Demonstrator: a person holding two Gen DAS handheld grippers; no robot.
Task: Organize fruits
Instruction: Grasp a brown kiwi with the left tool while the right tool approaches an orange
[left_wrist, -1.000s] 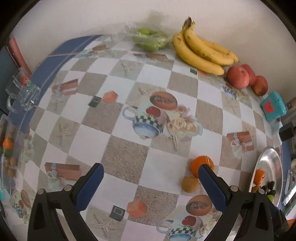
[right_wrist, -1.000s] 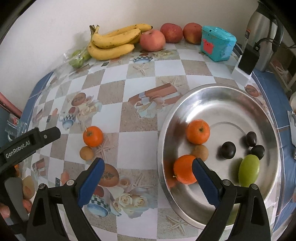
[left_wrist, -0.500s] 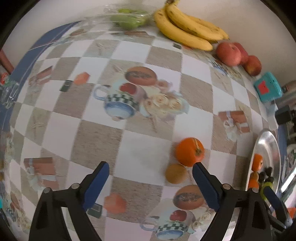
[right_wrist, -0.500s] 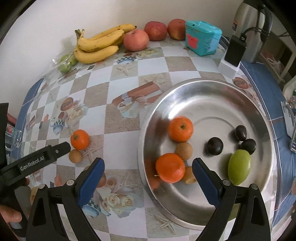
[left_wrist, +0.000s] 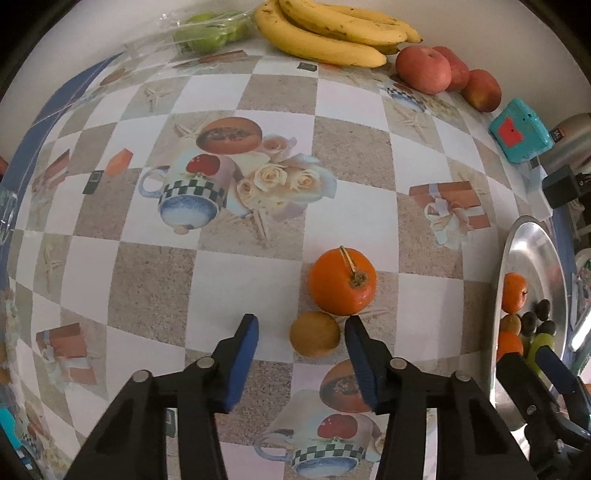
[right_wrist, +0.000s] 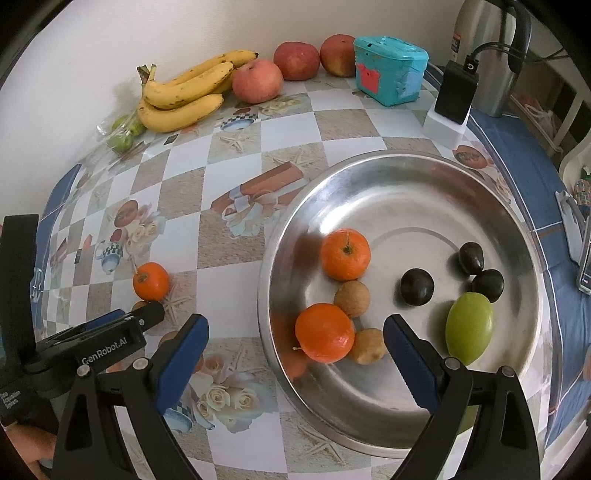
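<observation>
An orange (left_wrist: 342, 281) and a small brown round fruit (left_wrist: 314, 334) lie side by side on the patterned tablecloth. My left gripper (left_wrist: 301, 363) is open, low over the cloth, and the brown fruit sits just ahead between its fingertips, nearer the right finger. The orange also shows in the right wrist view (right_wrist: 151, 281). A steel bowl (right_wrist: 436, 173) holds two oranges (right_wrist: 345, 254), brown fruits (right_wrist: 352, 298), dark fruits (right_wrist: 417, 287) and a green one (right_wrist: 469, 327). My right gripper (right_wrist: 293, 343) is open and empty above the bowl's near rim.
Bananas (left_wrist: 332, 35), red apples (left_wrist: 424, 69) and bagged green fruit (left_wrist: 207, 33) lie along the back wall. A teal box (right_wrist: 389, 70), a black charger (right_wrist: 454, 92) and a steel flask (right_wrist: 491, 55) stand at the back right. The bowl's edge (left_wrist: 515, 258) is right of my left gripper.
My left gripper has moved forward and down towards the brown fruit and orange, and its jaws have narrowed. My right gripper has shifted slightly, staying open over the bowl.
</observation>
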